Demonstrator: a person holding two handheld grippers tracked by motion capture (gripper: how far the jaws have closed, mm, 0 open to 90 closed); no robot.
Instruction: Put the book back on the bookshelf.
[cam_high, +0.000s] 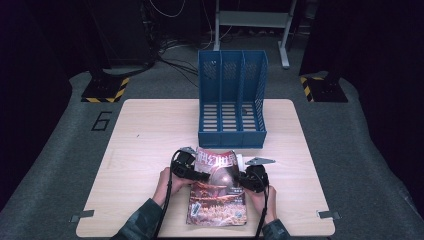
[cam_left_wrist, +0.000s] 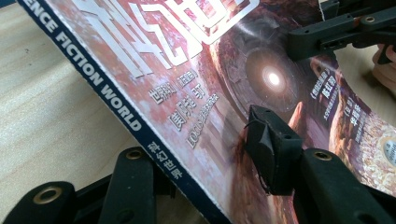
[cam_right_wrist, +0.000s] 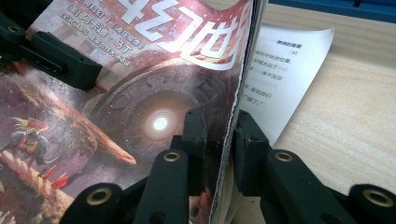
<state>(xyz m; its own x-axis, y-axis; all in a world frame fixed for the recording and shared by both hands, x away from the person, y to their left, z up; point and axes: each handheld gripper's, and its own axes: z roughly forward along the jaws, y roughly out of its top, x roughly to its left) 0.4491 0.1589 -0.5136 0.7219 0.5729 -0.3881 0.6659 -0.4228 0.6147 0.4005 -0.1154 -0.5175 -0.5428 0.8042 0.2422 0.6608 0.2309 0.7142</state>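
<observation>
Both forearms reach in from the near edge of the pale wooden worktop (cam_high: 145, 135). The left hand-held gripper (cam_high: 200, 176) and right hand-held gripper (cam_high: 239, 181) each clamp opposite edges of the glossy red science-fiction magazine (cam_high: 218, 192), raising its far end.

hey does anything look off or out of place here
One white page of the magazine hangs loose past its open edge, outside the right gripper, which pinches the rest. The left gripper clamps the spine side.
</observation>
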